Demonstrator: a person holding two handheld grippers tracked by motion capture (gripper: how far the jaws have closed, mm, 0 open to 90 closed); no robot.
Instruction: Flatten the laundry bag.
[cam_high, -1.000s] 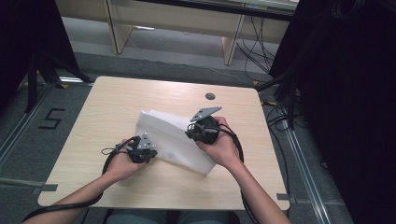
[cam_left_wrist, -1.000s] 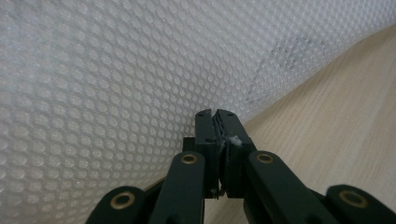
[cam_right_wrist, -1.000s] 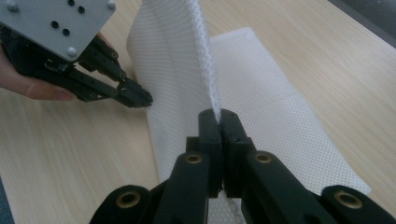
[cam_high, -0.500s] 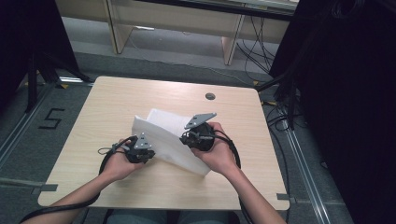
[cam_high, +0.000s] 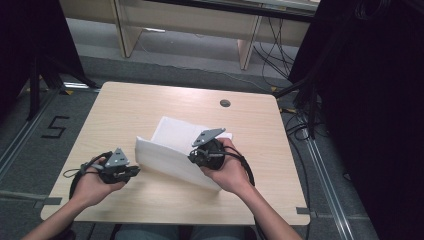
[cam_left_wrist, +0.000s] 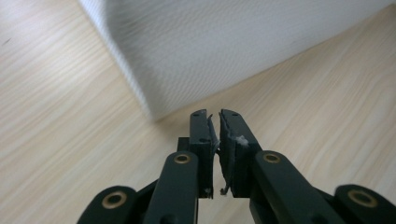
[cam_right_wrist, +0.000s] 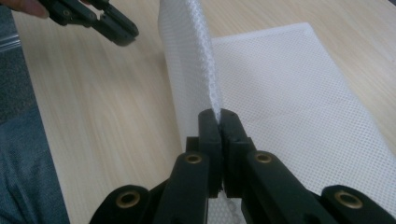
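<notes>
Right tongs (cam_high: 196, 156) clenched on a raised fold of the white mesh cloth (cam_high: 172, 150) at mid-table (cam_high: 150, 100) — hand (cam_high: 227, 170) cupped under, wrist low. Left tongs (cam_high: 134, 171) closed on nothing, just beside the cloth's near-left edge — forearm angled in from below.

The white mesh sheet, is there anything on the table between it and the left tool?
Nothing visible. Bare wood table lies between the left tool and the white mesh sheet, whose lifted near edge is pinched by the right tool.
</notes>
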